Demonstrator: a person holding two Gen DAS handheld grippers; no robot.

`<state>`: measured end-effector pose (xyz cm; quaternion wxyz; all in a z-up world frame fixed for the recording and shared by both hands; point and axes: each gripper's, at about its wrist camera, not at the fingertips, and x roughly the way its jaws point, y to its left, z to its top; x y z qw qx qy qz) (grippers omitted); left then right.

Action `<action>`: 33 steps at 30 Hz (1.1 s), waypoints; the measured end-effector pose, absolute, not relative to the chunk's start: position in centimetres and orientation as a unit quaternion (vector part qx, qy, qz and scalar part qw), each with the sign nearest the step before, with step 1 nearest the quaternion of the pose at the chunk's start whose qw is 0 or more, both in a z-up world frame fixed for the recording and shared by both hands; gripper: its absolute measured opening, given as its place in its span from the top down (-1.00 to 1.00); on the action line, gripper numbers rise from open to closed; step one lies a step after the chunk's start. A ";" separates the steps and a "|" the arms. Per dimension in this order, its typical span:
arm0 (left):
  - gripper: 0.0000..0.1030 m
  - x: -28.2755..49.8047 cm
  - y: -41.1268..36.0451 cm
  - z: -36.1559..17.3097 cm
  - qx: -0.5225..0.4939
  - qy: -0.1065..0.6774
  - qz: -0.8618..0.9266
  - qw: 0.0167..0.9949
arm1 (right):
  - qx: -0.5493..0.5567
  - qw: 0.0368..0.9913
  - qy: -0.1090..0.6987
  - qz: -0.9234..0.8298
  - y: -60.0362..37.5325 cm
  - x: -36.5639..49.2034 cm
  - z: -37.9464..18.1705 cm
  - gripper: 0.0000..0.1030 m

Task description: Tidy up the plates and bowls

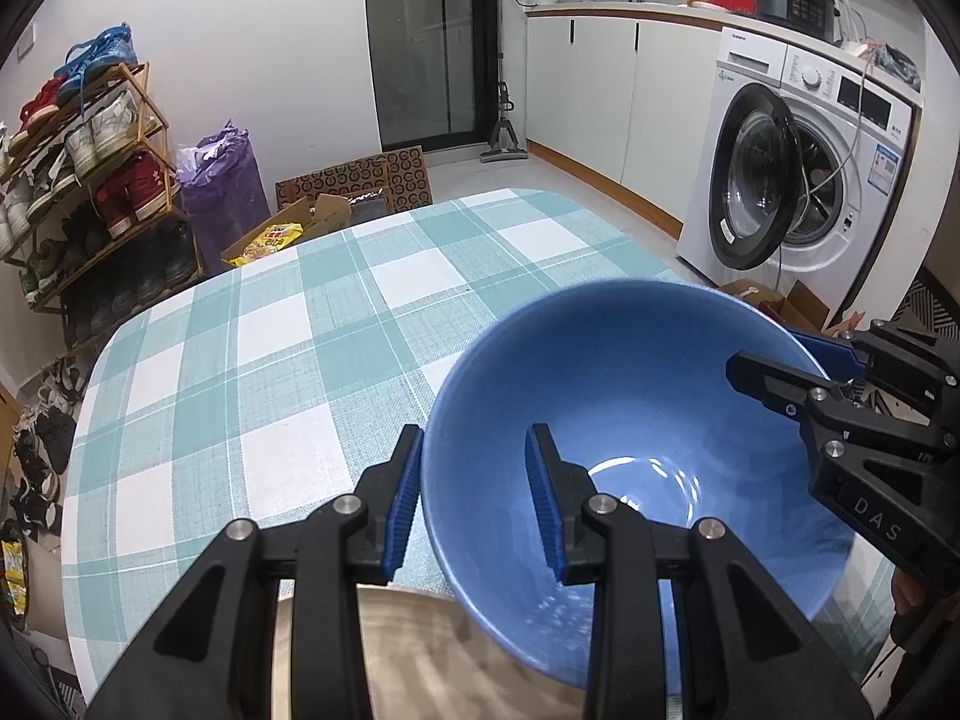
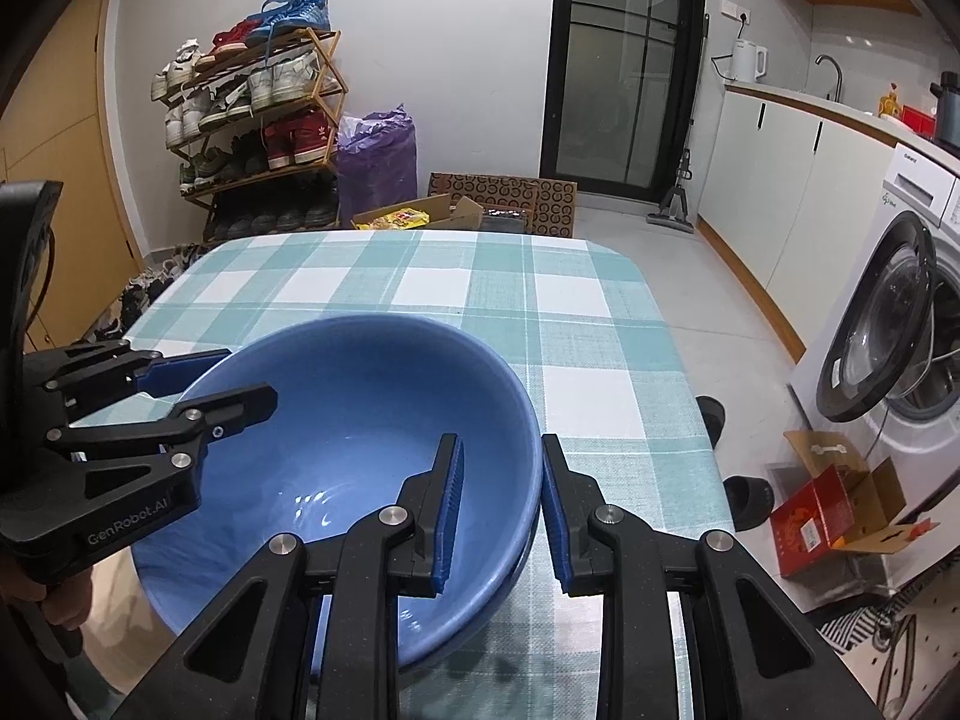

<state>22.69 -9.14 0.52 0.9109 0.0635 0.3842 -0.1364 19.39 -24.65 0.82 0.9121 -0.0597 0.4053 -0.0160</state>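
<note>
While you hold the blue bowl [image 1: 630,396] by opposite sides of its rim, everything depends on two thin pinches. Your left gripper [image 1: 474,504] has one finger outside the wall and one inside, and your right gripper [image 2: 501,504] straddles the opposite rim the same way. The right fingers look clamped on the rim; the left pair sits a little wider, and whether its inner pad truly presses the glaze is hard to tell from the left wrist view. If that side is only loosely closed, the bowl can pivot about the right pinch and swing down.

The bowl sits tilted over the near part of the checked desk [image 1: 300,330], with a tan surface [image 1: 414,648] just beneath its near edge; whether the base touches anything is hidden. In the right wrist view a second blue rim seems to show under the bowl's right side, so it may be nested in another bowl; if so, lifting could drag that one along or drop it.

Glazed ceramic is slick, so ribbed pads can creep off a curved lip if your hands drift apart or roll unevenly. Keep both hands level with each other, and avoid pulling outward. On the right side the desk edge is close, with the floor and slippers below.
</note>
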 end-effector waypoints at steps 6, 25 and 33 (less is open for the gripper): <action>0.32 22.7 -9.1 0.3 0.065 0.389 -0.138 0.909 | -0.053 0.912 0.407 -0.010 -25.1 19.3 0.5 0.46; -0.58 21.3 -5.6 1.7 0.000 0.403 -0.132 0.905 | 0.045 0.923 0.379 0.042 -27.4 16.5 3.4 -0.80; -1.00 20.5 -5.3 2.0 -0.007 0.398 -0.138 0.907 | 0.063 0.921 0.382 0.051 -27.8 15.3 3.6 -0.98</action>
